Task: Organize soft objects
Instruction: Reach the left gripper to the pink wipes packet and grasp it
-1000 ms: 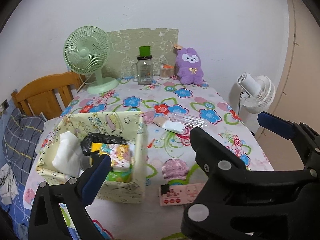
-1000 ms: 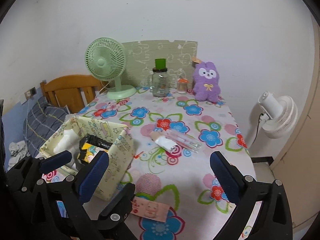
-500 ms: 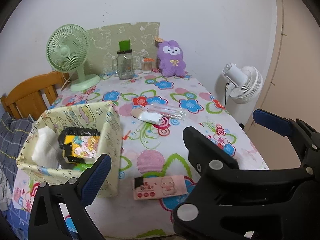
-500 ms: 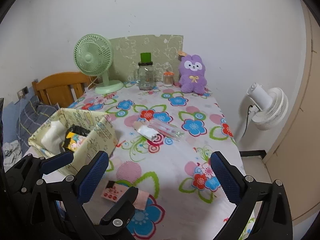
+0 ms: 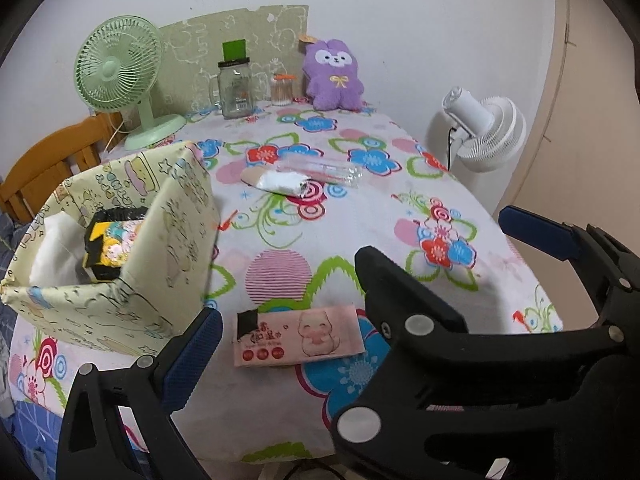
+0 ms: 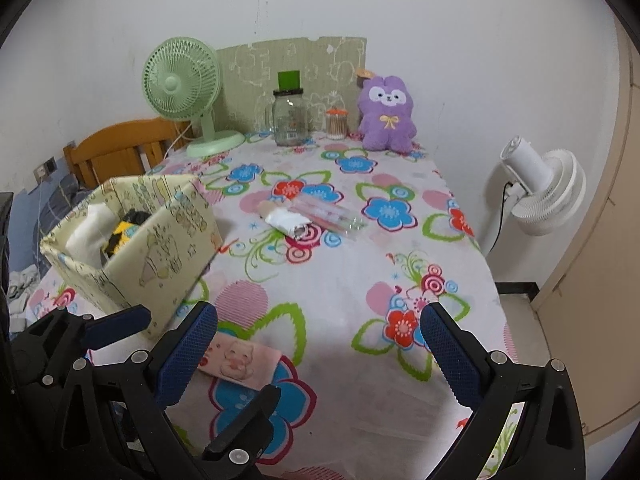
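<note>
Jaws wide, pink tissue pack (image 5: 299, 335) beside box (image 5: 120, 240)

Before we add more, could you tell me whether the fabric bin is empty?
Not empty: the fabric bin holds a white bundle and a yellow-black pack.

Both wrist views look down the table (image 5: 360, 240) toward the wall, sharing the box (image 6: 168, 232).

both grippers wide open, empty, hovering side by side, aimed forward. left gripper (image 5: 360, 276) sits left of right gripper (image 6: 318, 350); its blue pad (image 6: 120, 326) shows in right wrist view
</note>
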The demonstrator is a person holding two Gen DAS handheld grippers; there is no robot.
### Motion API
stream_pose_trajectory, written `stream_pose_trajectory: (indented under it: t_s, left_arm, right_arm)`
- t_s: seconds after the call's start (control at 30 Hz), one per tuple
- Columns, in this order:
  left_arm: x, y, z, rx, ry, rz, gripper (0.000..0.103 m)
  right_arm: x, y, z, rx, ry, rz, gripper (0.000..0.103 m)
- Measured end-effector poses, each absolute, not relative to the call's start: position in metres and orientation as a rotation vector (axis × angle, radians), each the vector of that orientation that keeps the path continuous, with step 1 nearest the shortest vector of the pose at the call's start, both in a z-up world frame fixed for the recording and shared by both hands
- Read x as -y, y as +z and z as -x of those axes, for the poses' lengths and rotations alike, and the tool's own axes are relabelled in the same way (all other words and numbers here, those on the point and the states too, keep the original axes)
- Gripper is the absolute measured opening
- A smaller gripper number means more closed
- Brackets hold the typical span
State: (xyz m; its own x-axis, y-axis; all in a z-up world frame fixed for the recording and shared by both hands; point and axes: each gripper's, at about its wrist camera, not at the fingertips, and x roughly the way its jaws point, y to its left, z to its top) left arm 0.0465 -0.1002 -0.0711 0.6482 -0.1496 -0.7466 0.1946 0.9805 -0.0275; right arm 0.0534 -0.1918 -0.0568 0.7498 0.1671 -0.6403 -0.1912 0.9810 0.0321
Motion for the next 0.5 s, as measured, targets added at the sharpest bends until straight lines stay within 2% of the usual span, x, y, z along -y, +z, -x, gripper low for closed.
stream_pose_trajectory:
  t_s: [0.5]
  left_arm:
    - [0.104,-0.106,-0.044,-0.922,-0.148,-0.037,0.103]
  right_arm:
    - [0.197,-0.095,-0.058,-0.771,0.224,0.026,0.103]
